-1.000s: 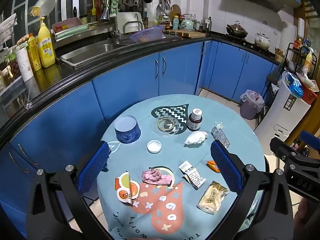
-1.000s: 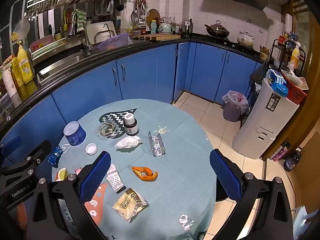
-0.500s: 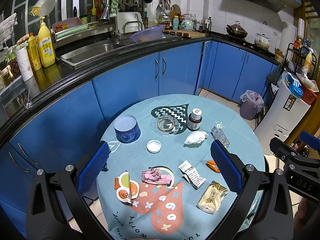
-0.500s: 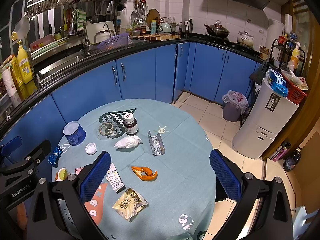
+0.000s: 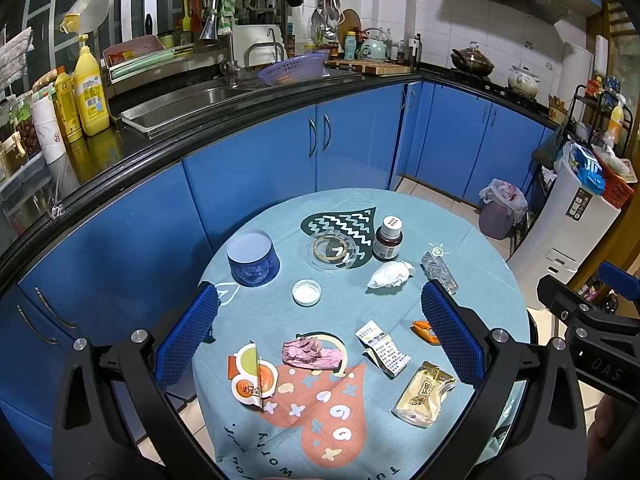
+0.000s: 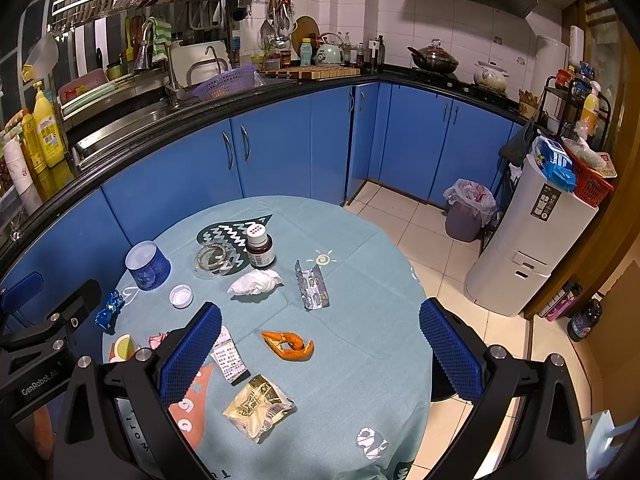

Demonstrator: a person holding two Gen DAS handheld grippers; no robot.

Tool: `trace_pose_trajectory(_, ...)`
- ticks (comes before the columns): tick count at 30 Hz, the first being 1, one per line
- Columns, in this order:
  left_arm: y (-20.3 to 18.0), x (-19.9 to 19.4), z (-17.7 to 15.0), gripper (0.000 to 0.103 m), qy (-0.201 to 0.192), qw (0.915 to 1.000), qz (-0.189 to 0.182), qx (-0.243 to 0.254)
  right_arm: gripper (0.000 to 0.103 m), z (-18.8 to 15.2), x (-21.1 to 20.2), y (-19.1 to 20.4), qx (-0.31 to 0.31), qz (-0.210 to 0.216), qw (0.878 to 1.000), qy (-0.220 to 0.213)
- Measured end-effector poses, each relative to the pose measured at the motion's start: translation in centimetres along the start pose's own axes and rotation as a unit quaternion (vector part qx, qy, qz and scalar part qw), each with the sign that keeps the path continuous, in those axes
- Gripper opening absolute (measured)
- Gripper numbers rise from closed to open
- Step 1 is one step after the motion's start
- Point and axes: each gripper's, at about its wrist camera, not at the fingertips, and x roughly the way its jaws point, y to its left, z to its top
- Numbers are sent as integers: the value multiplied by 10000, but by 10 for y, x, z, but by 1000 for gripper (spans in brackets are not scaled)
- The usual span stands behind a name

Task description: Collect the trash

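Trash lies scattered on a round table with a teal cloth point(image 5: 360, 208). A crumpled white tissue point(image 5: 391, 274), a pink crumpled wrapper point(image 5: 310, 354), a folded leaflet point(image 5: 383, 347), a gold snack packet point(image 5: 424, 399), an orange peel point(image 6: 289, 345), a foil blister pack point(image 6: 312, 286) and a blue candy wrapper point(image 6: 108, 311) are among it. My left gripper point(image 5: 320, 340) hangs open above the near side of the table, holding nothing. High over the table's right half, my right gripper point(image 6: 320, 354) is also open and holds nothing.
A blue tub point(image 5: 253, 258), a clear lid point(image 5: 331, 251), a brown pill bottle point(image 5: 387, 238) and a small white cap point(image 5: 306, 292) also stand on the table. A bin with a plastic liner point(image 6: 466, 210) sits on the tiled floor by the blue cabinets, next to a white appliance point(image 6: 524, 248).
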Motion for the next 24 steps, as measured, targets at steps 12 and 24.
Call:
trace_pose_trajectory(12,3,-1,0,100,-1,10000,-4,-7,97,-2,1,-2,11,-2,10000,10)
trace_pose_trajectory(24,6,-5,0,100,-17,10000,-1,-10,97,-2,2,-2,19,9,10000,9)
